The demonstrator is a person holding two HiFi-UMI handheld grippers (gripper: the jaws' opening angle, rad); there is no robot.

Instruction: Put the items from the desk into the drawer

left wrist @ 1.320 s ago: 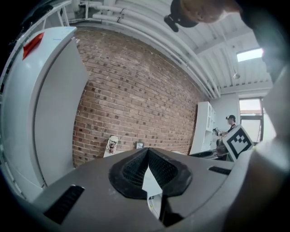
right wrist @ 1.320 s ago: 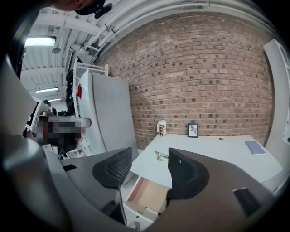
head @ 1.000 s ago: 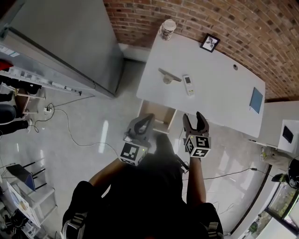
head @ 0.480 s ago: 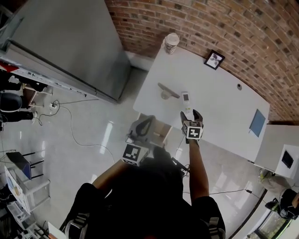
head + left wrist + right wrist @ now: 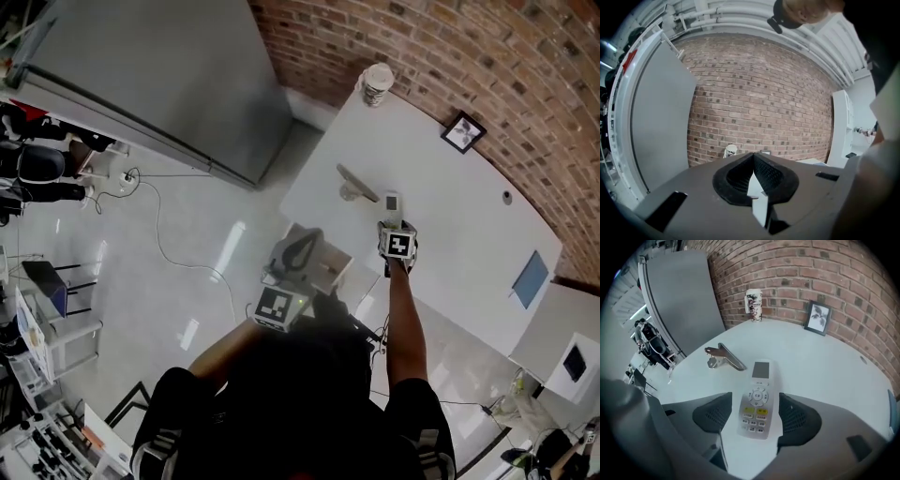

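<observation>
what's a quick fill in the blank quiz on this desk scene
1. The right gripper has open fingers either side of the ____.
2. The left gripper has its fingers ____.
3. The cup stands on the desk by the ____ wall.
Answers: remote; shut; brick.
The right fingers have just been opening, with the remote between them, not gripped.

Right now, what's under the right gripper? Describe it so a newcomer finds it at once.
On the white desk against the brick wall, look near the person's edge, where the jaws of the right gripper, just opened further, stand either side of it without touching. It is the white remote lying flat beside the metal clip: the only item with a small screen and yellow buttons.
</observation>
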